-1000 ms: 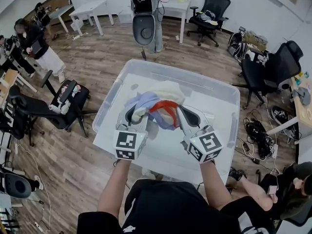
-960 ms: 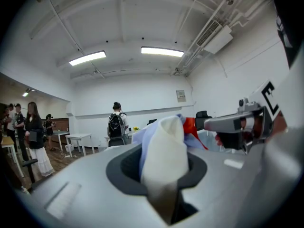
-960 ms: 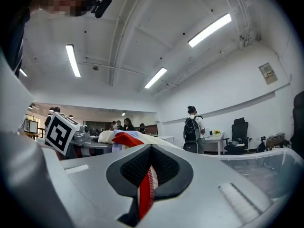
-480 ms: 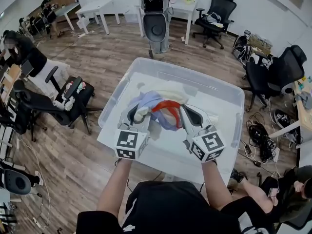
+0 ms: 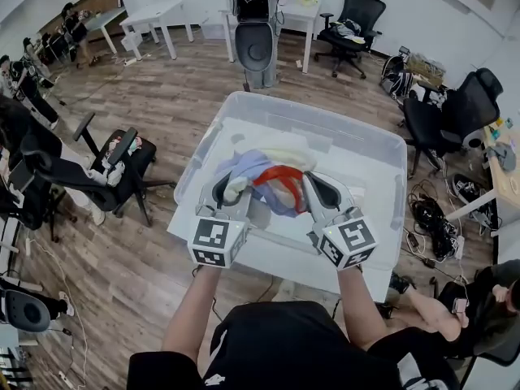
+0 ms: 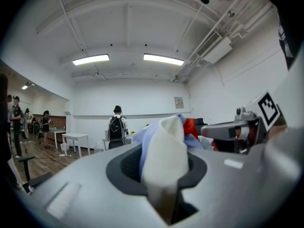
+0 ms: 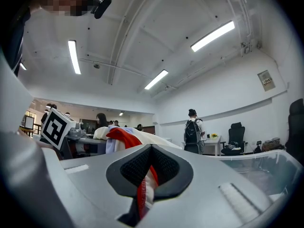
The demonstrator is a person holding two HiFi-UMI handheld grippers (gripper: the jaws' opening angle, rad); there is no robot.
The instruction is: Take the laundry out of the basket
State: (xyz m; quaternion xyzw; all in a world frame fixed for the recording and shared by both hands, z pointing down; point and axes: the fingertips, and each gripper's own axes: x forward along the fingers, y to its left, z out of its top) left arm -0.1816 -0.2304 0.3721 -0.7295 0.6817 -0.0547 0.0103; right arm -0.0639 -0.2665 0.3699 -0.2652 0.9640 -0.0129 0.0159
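My left gripper [image 5: 228,192] clamped on soft cream cloth [image 6: 164,156]; my right gripper [image 5: 312,190] pinching red-edged fabric [image 7: 141,194]. One crumpled laundry bundle [image 5: 272,169] held over one clear rectangular plastic basket [image 5: 382,149].

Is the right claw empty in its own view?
No, the right claw is shut on a red-and-white garment, which is pinched between its pads.

Open-plan office: swivel chairs [image 5: 356,19], white desks [image 5: 150,15], floor cables [image 5: 424,218], strip ceiling lights [image 6: 90,59].
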